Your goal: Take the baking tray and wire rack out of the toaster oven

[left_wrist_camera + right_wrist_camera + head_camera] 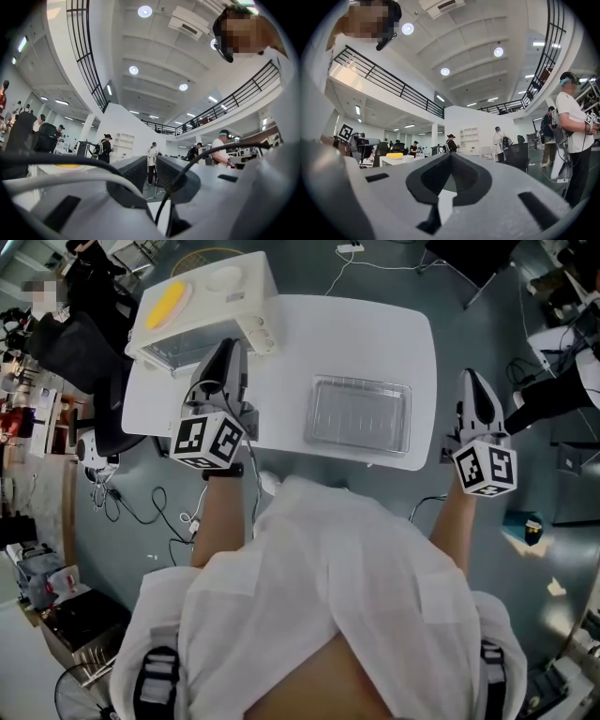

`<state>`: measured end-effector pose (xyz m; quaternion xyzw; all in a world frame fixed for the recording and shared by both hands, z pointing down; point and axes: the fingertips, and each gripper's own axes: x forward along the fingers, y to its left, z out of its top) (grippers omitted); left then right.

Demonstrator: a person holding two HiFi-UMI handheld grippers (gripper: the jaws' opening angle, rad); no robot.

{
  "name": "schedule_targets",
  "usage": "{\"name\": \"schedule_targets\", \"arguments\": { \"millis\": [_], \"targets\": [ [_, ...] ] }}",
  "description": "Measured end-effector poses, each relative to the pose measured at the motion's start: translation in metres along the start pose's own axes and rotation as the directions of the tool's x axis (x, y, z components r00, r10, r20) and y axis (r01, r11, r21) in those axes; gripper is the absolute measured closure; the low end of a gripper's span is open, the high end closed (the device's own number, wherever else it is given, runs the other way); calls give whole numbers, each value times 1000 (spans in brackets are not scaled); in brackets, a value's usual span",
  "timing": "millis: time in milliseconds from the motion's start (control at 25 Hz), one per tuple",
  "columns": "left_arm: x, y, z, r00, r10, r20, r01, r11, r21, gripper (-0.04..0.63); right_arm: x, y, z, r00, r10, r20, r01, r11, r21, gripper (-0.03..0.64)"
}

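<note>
White tabletop point(375, 334) holds the toaster oven point(202, 306) at far left. My left claw point(225, 351), slightly parted and empty, points at it. The baking tray point(361, 413) lies between my 2 claws, long axis crosswise. My right claw point(473, 382), closed on nothing, is nearer.

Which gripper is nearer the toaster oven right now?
Left. The left gripper hangs just in front of the toaster oven; the right gripper is beyond the table's opposite edge, past the baking tray.
</note>
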<state>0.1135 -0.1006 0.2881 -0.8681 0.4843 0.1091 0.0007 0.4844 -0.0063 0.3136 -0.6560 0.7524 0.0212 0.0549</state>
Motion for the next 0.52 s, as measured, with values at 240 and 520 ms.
{"name": "schedule_targets", "arguments": {
  "millis": [240,520],
  "targets": [
    [3,-11,-8,999,-29,-17,28,999,-17,538,6,4,-5,1000,15,-17,-15,1000,-10,615],
    [0,-1,-15,999,-16,-37,14,999,-50,538,5,6,-8,1000,9,-24,-9,1000,-4,615]
  ]
}}
